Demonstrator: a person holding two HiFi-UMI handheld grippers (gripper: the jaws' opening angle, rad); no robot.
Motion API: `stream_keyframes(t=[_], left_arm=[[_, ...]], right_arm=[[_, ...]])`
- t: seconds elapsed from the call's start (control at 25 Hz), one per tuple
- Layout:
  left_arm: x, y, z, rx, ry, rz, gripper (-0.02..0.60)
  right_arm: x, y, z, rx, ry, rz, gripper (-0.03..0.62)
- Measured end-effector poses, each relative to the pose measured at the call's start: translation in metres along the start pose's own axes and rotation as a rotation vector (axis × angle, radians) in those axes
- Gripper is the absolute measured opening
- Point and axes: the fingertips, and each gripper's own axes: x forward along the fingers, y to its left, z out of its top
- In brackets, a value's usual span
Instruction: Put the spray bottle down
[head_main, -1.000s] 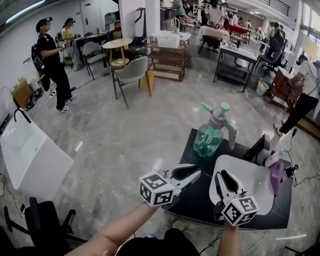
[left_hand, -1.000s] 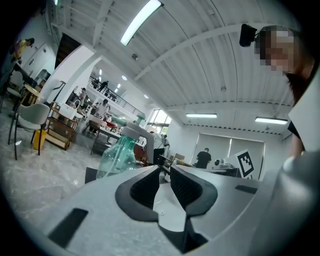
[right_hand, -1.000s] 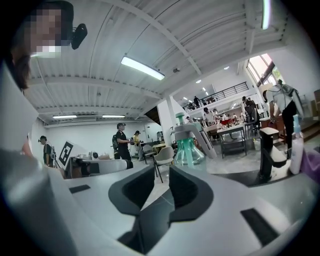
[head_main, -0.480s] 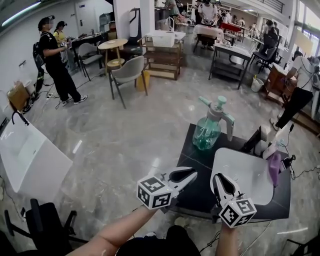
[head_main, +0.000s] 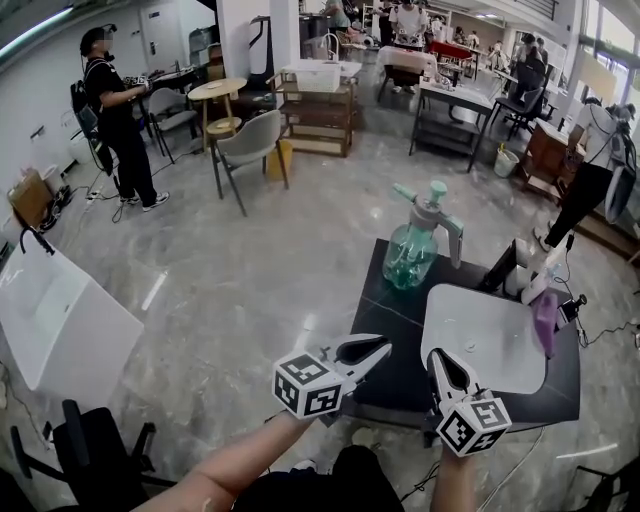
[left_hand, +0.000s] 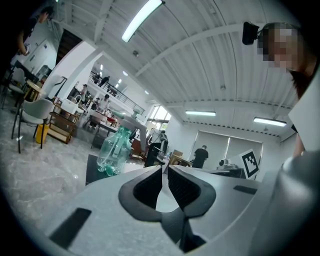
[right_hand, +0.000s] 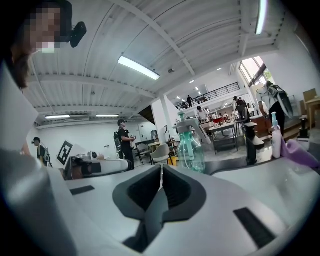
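Both grippers are empty, and neither touches anything. The left gripper (head_main: 384, 346) has its jaws together, the ribbed pads meeting with only a hairline seam and nothing between them. The right gripper (head_main: 437, 357) has just been closing and now has its jaws pressed together too, again on nothing. There is one spray bottle (head_main: 412, 256), clear green with a white trigger head, standing upright near the far left corner of the one dark table (head_main: 398, 318), well apart from both grippers. Also on that table are one white board (head_main: 485, 338) and, at its right edge, one purple cloth (head_main: 545, 322). The two grippers hover side by side over the near edge
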Motion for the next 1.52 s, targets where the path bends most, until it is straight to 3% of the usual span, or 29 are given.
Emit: stream_keyframes(t=[0.72,1.52], left_arm=[[-0.040,-0.023,-0.023,-0.035,0.026,-0.020,0.038],[-0.067,-0.038,-0.025,-0.052,0.029,-0.049,0.038]], right_arm=[[-0.038,0.036,-0.030,0.030,0.011,-0.080,0.008],[-0.054,0.071,-0.031,0.006,0.021,-0.108,0.008]])
